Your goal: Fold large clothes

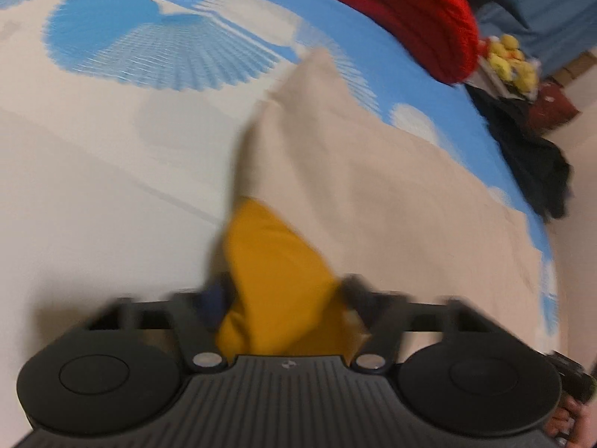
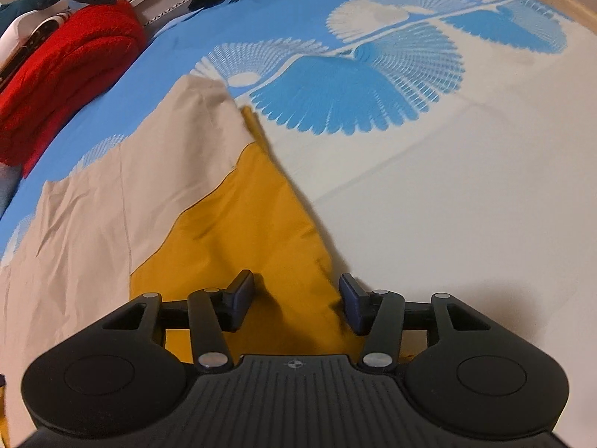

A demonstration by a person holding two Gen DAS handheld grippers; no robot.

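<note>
Beige-and-mustard cotton garment (image 2: pixel 156 201) lies on the bed (image 2: pixel 447 186); left gripper (image 1: pixel 280 291) grasps its mustard corner, right gripper (image 2: pixel 294 298) straddles it unclenched. Lift evenly, matching edges.

Free room and obstacles, as I see them. Right of the beige-and-mustard garment (image 2: pixel 156 201), bare bed sheet (image 2: pixel 466 194) runs to the bed's edge, open to my right gripper (image 2: pixel 296 300), whose jaws stand apart over the mustard cloth. At the far side, a red knit pile (image 2: pixel 63 82) and dark clothing (image 1: pixel 530 160) block the bed's margin.
</note>
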